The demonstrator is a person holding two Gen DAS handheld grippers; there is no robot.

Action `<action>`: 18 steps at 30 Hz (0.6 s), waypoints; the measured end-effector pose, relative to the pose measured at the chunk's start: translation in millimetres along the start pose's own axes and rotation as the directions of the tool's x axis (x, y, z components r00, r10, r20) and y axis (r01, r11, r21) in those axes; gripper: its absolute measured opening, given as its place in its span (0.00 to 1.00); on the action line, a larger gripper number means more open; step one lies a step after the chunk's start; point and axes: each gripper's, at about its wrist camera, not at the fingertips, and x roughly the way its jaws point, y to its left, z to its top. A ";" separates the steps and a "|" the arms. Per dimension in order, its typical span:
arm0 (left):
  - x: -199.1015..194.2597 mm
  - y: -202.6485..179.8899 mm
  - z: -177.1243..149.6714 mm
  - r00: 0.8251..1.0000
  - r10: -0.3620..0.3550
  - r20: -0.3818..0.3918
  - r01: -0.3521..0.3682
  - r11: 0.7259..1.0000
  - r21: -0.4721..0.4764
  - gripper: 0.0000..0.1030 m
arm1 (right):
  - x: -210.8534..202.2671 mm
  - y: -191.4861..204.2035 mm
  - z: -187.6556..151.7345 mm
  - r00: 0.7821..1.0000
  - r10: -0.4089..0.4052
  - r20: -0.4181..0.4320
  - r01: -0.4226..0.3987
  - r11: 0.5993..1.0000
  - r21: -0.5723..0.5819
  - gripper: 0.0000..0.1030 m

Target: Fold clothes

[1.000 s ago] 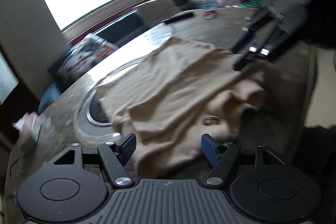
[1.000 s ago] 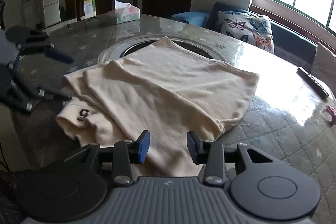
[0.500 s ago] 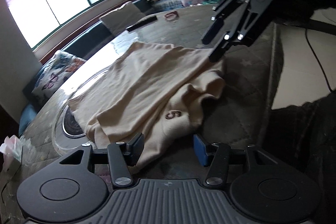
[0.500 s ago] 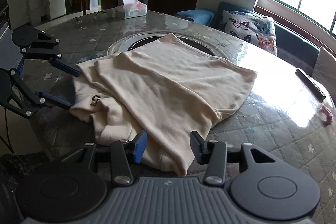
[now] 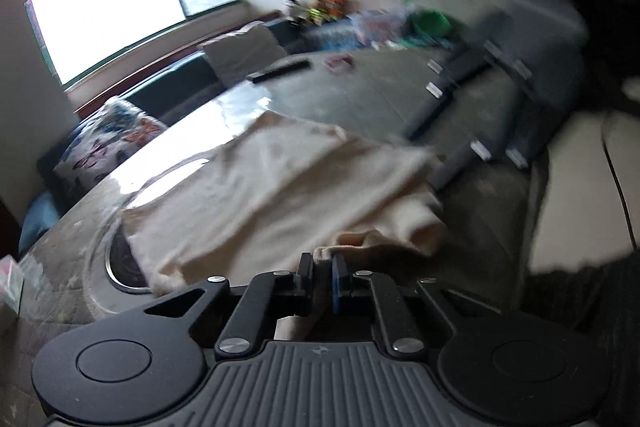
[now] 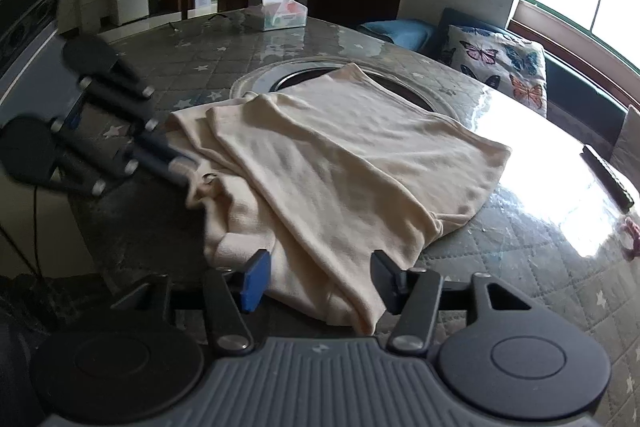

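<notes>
A cream garment (image 6: pixel 340 163) lies partly folded on the round table, and it also shows in the left wrist view (image 5: pixel 272 195). My left gripper (image 5: pixel 323 267) is shut on a bunched edge of the garment at its near side; it also shows in the right wrist view (image 6: pixel 188 167) at the garment's left edge. My right gripper (image 6: pixel 318 277) is open, its fingers either side of the garment's near corner; it shows blurred in the left wrist view (image 5: pixel 432 143) at the garment's far right edge.
The table (image 6: pixel 540 267) has a quilted star cover under glass and a round metal inset (image 6: pixel 304 75). A tissue box (image 6: pixel 280 13), a remote (image 6: pixel 608 175) and a pink item (image 6: pixel 632 235) lie on it. A butterfly cushion (image 6: pixel 500 67) sits on the bench beyond.
My left gripper has closed on the garment's edge, having been open before. My right gripper has opened a little wider at the near corner.
</notes>
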 end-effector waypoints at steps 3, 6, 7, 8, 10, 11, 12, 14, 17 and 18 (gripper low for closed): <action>2.2 16.7 10.6 1.000 0.006 0.024 -0.005 0.998 -0.066 0.08 | 0.0 5.6 0.0 1.000 0.020 0.011 -0.020 0.999 -0.038 0.58; 9.6 28.6 17.5 1.000 0.012 0.029 -0.009 0.994 -0.105 0.08 | 6.8 11.6 0.6 0.999 0.025 0.021 -0.024 0.997 -0.073 0.61; 12.5 31.6 18.5 1.000 0.012 0.026 -0.009 0.994 -0.113 0.08 | 9.7 12.9 0.7 0.999 0.026 0.027 -0.023 0.997 -0.079 0.61; 15.5 34.4 19.3 1.000 0.014 0.022 -0.011 0.993 -0.120 0.08 | 12.9 13.7 0.8 0.999 0.019 0.040 -0.016 0.996 -0.083 0.60; 19.3 37.7 18.0 1.000 0.008 0.010 -0.007 0.991 -0.132 0.09 | 21.8 13.5 3.4 1.000 0.010 0.027 -0.008 0.997 -0.082 0.53; 19.9 38.3 16.4 1.000 0.011 0.005 -0.010 0.990 -0.137 0.09 | 25.9 11.7 4.7 1.000 0.005 0.018 -0.004 0.998 -0.069 0.49; 19.4 38.6 14.3 1.000 0.009 0.000 -0.009 0.990 -0.141 0.10 | 30.8 7.3 6.4 1.000 0.008 0.009 -0.008 0.999 -0.039 0.38; 15.5 37.7 9.3 1.000 0.014 -0.005 -0.014 0.990 -0.139 0.12 | 35.2 -2.0 9.7 1.000 0.026 0.001 -0.026 0.999 0.024 0.24; 5.6 33.3 0.2 0.999 0.039 -0.011 -0.040 0.992 -0.118 0.29 | 32.7 -16.0 15.8 0.998 0.054 0.022 -0.056 0.992 0.110 0.12; 2.2 31.9 -3.6 0.999 0.048 -0.014 -0.049 0.993 -0.109 0.36 | 30.6 -20.0 17.8 0.998 0.060 0.031 -0.063 0.989 0.137 0.11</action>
